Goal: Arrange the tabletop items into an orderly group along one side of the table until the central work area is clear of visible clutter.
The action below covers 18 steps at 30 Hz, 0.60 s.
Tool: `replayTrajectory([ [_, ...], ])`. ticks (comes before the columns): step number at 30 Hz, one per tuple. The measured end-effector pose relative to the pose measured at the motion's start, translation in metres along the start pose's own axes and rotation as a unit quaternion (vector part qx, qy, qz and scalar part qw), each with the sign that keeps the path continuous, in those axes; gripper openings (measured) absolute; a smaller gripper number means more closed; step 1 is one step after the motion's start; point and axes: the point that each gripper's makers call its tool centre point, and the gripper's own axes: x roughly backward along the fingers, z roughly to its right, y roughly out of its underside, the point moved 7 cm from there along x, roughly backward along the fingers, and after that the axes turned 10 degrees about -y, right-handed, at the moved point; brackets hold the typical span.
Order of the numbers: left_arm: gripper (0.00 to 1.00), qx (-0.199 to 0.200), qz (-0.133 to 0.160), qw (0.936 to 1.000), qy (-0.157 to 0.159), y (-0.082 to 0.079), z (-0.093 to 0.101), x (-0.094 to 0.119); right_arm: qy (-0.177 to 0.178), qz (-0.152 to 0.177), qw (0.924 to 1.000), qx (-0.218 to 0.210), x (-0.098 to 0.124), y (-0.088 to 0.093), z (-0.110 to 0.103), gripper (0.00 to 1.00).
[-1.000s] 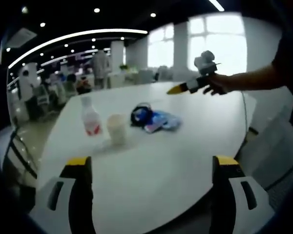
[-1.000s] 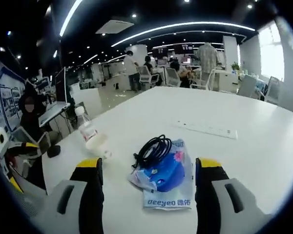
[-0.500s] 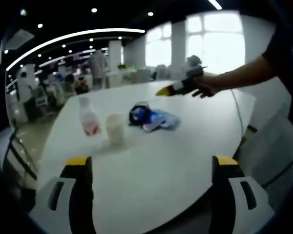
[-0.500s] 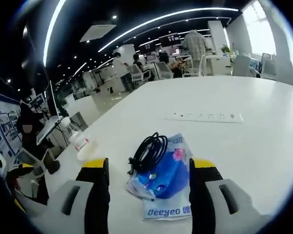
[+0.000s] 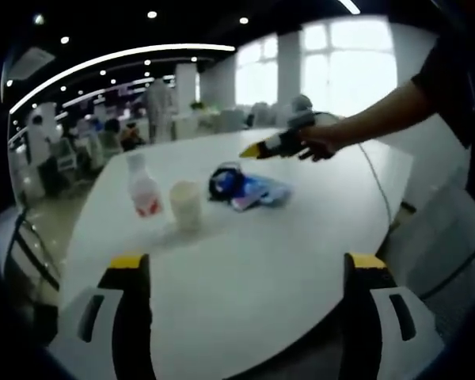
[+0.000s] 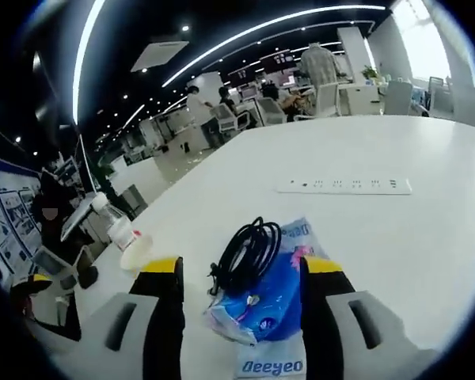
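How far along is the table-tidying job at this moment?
Done: nothing; bottle, cup, black cable and blue packet sit mid-table. In hand: the right gripper, jaws open, straddles the cable and packet. Left: grouping everything along one side; the left gripper is idle.

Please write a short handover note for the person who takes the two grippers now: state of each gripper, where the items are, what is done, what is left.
Right gripper: open, jaws either side of the blue tissue pack with the black cable coil on it; nothing gripped.
Left gripper: open, empty, low over the near edge of the white table.
Bottle and paper cup stand side by side, near the pack. A white power strip lies farther out.
Done: nothing grouped yet.
Left: probably grip the pack, then move everything to one side.
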Motion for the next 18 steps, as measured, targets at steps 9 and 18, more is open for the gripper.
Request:
replayTrajectory([
  [9, 0.97, 0.003, -0.006, 1.0000, -0.004, -0.001, 0.001, 0.000, -0.003, -0.010, 0.9995, -0.030, -0.021, 0.006, 0.005, 0.57],
  [18, 0.95, 0.001, -0.019, 0.9998, -0.001, 0.003, 0.002, -0.001, 0.003, -0.012, 0.9978, -0.066, -0.032, 0.009, 0.016, 0.53],
])
